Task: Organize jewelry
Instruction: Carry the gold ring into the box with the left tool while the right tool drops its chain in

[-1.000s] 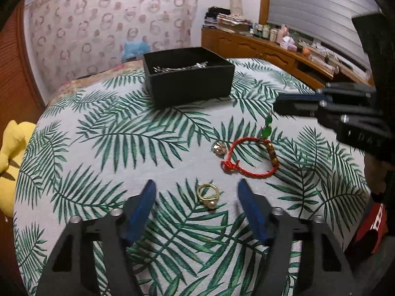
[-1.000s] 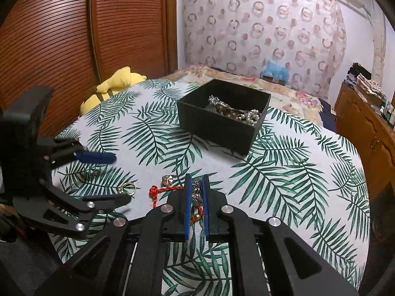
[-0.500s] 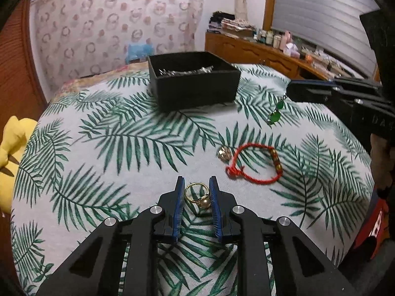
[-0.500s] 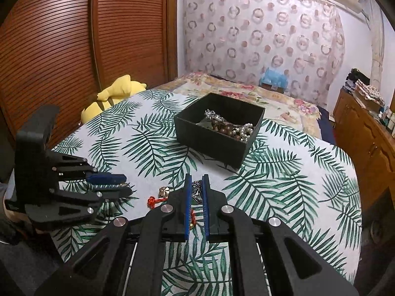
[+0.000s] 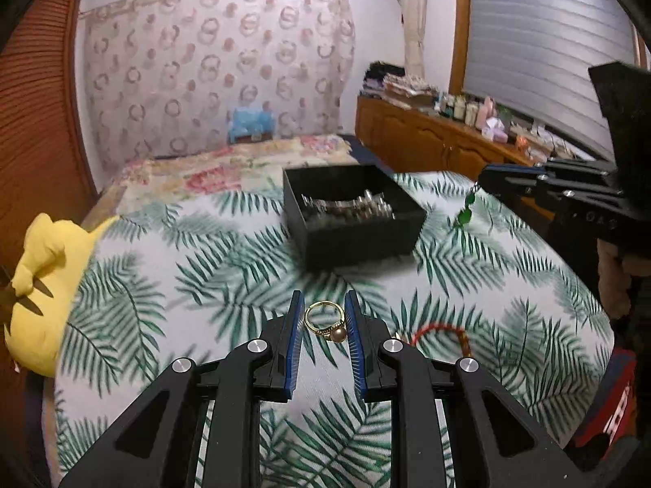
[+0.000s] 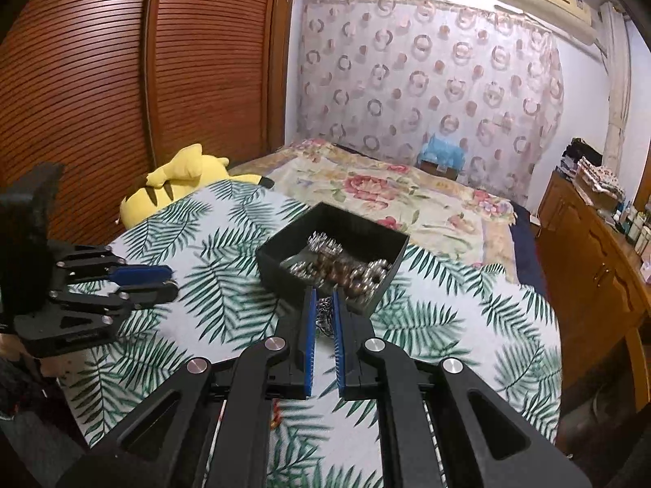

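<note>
My left gripper [image 5: 324, 317] is shut on a gold ring with a brown pearl [image 5: 325, 322] and holds it above the leaf-print table. My right gripper [image 6: 324, 317] is shut on a silver chain [image 6: 324, 316]; in the left wrist view a green pendant [image 5: 464, 214] hangs from that gripper [image 5: 486, 181] to the right of the black box. The black jewelry box [image 5: 358, 240] sits at the table's far side with silver pieces inside; it also shows in the right wrist view [image 6: 280, 266]. A red cord bracelet [image 5: 441, 331] lies on the table near my left gripper.
A yellow plush toy [image 5: 36, 284] sits at the table's left edge. A bed with a floral cover [image 6: 386, 195] lies beyond the table. A wooden dresser [image 5: 439, 142] with bottles runs along the right wall. A slatted wooden wardrobe [image 6: 122, 81] stands on the left.
My left gripper closed on the gold ring and lifted it off the table. My right gripper rose with the chain and pendant and moved closer to the black box.
</note>
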Demonstrator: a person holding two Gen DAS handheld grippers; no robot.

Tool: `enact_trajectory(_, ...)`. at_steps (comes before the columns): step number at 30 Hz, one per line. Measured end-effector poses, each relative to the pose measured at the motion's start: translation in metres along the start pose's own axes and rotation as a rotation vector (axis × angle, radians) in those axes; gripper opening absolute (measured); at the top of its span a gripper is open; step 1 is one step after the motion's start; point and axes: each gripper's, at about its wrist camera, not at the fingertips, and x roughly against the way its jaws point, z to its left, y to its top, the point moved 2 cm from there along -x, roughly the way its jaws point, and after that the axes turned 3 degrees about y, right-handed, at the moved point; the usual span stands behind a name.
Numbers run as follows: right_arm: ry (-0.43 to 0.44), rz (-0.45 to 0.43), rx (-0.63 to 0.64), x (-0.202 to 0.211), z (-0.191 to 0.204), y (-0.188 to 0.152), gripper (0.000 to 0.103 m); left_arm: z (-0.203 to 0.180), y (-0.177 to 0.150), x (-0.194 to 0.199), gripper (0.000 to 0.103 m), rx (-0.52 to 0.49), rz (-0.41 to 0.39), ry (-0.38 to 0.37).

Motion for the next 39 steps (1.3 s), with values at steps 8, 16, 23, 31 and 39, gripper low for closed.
enact_trajectory(8, 0.000, -0.021, 0.000, -0.014, -0.015, 0.030, 0.009, 0.009, 0.032, 0.003, 0.019, -0.009, -0.054, 0.027)
enact_trajectory(16, 0.004, -0.017, -0.031, -0.046, -0.030, 0.056, 0.009, 0.015, 0.057, -0.012, 0.019, -0.019, -0.072, 0.032)
enact_trajectory(23, 0.026, 0.010, -0.090, -0.076, -0.044, 0.059, 0.010, 0.019, 0.074, -0.025, 0.019, -0.027, -0.072, 0.044)
enact_trajectory(31, 0.066, -0.004, -0.125, -0.098, -0.052, 0.060, 0.011, 0.023, 0.084, -0.041, 0.019, -0.022, -0.058, 0.055)
enact_trajectory(39, 0.026, 0.017, -0.129, -0.097, -0.059, 0.044, 0.025, 0.015, 0.093, -0.063, 0.019, -0.041, -0.038, 0.054)
